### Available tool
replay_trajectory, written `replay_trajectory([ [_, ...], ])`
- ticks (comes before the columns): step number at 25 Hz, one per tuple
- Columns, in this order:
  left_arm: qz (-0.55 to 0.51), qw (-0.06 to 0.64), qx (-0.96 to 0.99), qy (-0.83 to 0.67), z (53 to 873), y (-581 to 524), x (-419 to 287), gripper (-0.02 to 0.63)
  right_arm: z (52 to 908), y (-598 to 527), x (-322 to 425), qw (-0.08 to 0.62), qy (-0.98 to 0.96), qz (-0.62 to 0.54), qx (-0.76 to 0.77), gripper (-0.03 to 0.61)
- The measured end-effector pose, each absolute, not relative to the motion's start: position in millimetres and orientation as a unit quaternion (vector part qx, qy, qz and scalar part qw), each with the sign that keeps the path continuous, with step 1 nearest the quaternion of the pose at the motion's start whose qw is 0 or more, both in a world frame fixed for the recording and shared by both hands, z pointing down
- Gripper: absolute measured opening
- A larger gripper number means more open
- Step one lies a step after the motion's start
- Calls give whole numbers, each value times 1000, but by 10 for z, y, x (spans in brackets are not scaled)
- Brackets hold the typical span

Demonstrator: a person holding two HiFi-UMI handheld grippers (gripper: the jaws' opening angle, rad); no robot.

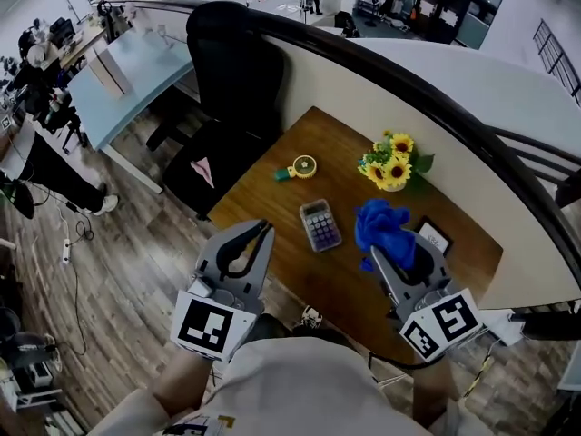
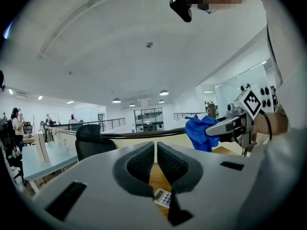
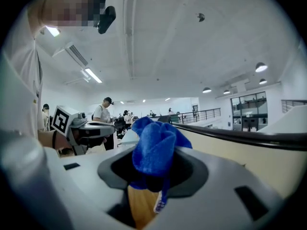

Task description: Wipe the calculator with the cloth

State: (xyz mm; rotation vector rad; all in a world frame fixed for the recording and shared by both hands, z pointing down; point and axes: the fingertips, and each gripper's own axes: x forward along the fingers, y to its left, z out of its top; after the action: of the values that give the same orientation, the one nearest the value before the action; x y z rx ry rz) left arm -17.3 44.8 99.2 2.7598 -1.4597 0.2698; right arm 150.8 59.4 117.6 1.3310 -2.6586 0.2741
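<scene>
A grey calculator (image 1: 320, 224) lies flat near the middle of the wooden table (image 1: 300, 271). My right gripper (image 1: 388, 254) is shut on a bunched blue cloth (image 1: 382, 225), held just right of the calculator and above the table. The cloth (image 3: 154, 146) fills the space between its jaws in the right gripper view. My left gripper (image 1: 263, 231) hovers at the table's front left edge, left of the calculator, shut with nothing held. In the left gripper view its pads (image 2: 144, 159) nearly meet, and the calculator (image 2: 163, 198) peeks out below them.
A pot of sunflowers (image 1: 392, 164) stands at the back right, and a yellow tape measure (image 1: 300, 166) lies behind the calculator. A small framed card (image 1: 435, 236) sits right of the cloth. A black office chair (image 1: 227, 98) stands left of the table.
</scene>
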Motion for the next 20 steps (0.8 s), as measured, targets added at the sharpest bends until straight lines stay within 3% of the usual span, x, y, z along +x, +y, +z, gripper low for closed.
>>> replay_trajectory([
  [20, 140, 63, 885, -440, 1867, -169, -109, 20, 2066, -49, 1428, 134, -871, 175, 439, 175],
])
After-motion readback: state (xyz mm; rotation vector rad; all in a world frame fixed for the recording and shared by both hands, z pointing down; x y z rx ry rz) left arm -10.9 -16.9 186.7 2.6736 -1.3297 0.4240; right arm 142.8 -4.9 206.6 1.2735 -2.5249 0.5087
